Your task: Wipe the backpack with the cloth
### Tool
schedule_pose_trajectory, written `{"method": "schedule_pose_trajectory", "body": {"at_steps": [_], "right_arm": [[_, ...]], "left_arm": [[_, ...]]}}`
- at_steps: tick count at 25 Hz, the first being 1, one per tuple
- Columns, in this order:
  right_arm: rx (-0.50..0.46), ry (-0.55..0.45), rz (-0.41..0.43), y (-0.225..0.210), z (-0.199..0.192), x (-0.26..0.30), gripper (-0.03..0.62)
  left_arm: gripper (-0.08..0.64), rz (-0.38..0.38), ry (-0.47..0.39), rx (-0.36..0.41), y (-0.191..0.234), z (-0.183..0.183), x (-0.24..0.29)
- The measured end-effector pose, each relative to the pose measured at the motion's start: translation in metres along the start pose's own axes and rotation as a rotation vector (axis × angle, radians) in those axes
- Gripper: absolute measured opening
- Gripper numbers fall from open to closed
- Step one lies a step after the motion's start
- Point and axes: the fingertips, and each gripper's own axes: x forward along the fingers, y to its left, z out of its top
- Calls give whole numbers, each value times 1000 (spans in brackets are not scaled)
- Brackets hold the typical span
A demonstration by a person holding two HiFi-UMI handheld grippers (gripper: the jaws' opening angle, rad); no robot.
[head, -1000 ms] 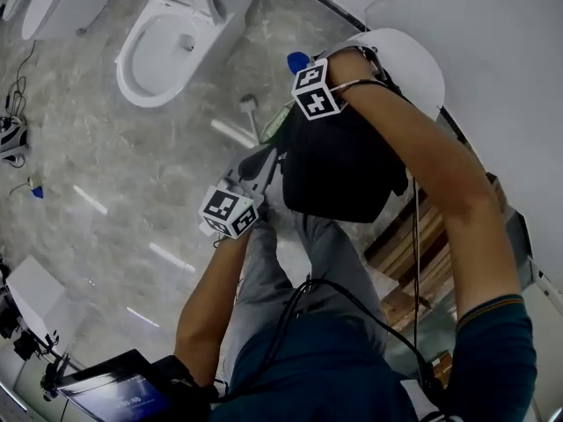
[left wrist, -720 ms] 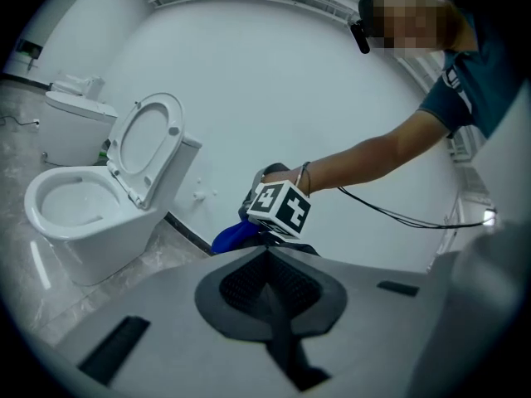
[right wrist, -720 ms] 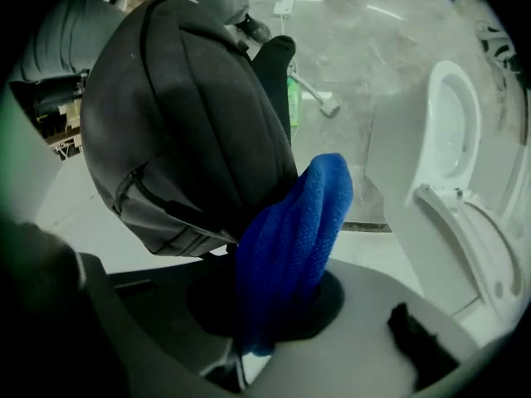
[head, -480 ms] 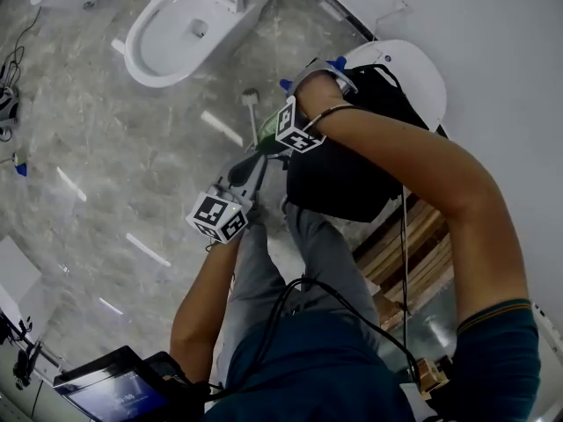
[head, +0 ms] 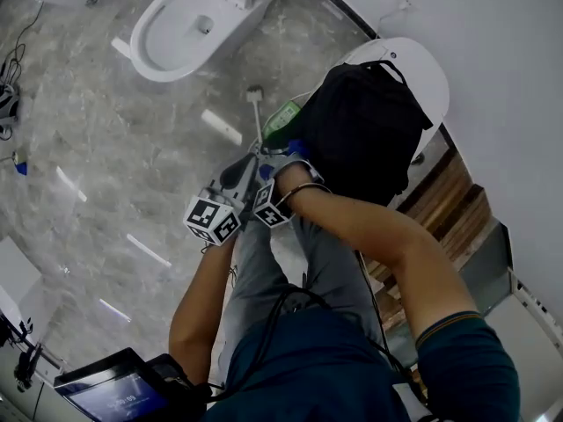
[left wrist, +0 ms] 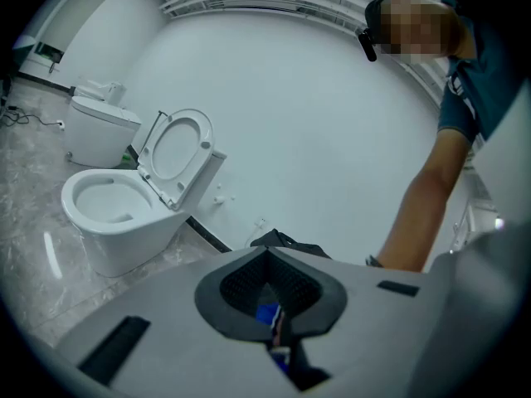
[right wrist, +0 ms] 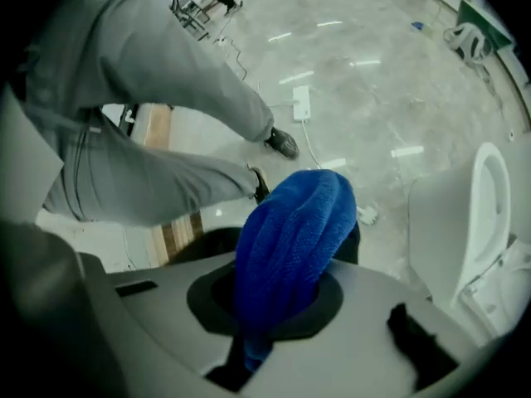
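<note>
**Cloth beside the backpack's lower edge**

Right gripper (head: 274, 167) is clamping a bunched blue terry cloth (right wrist: 290, 239) just beside the slumped black fabric backpack (head: 365, 130), which is lying on a rounded white toilet lid (head: 424, 67). Left gripper (left wrist: 265, 259) is hovering near the backpack, jaws together.

No words or numbers can be read; the lit tablet screen (head: 113, 400), well behind the left tool (head: 249, 167), shows only illegible print.

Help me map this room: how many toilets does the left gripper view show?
2: an open-lidded toilet at the left, and a second toilet behind it, nearer the wall. Others may lie hidden outside this view.
</note>
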Motion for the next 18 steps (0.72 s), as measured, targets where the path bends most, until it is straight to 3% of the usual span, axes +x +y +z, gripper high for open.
{"method": "schedule_pose_trajectory", "body": {"at_steps": [3, 6, 9, 11, 14, 16, 18], "right_arm": [[189, -154, 26, 31, 58, 8, 14], [492, -380, -89, 31, 86, 1, 14], [806, -555, -153, 34, 86, -11, 14], [995, -636, -134, 45, 82, -8, 14], [1269, -669, -62, 73, 71, 20, 14], [1553, -681, 23, 105, 57, 55, 14], [2002, -739, 148, 146, 29, 92, 14]], "left_arm": [[5, -14, 16, 5, -3, -2, -4], [5, -36, 40, 13, -7, -6, -6], [5, -61, 76, 27, -14, -12, -7], [5, -90, 110, 40, -21, -17, -4], [5, -141, 168, 64, -32, -26, 3], [5, -168, 202, 78, -39, -32, 9], [5, -196, 233, 94, -48, -37, 16]]}}
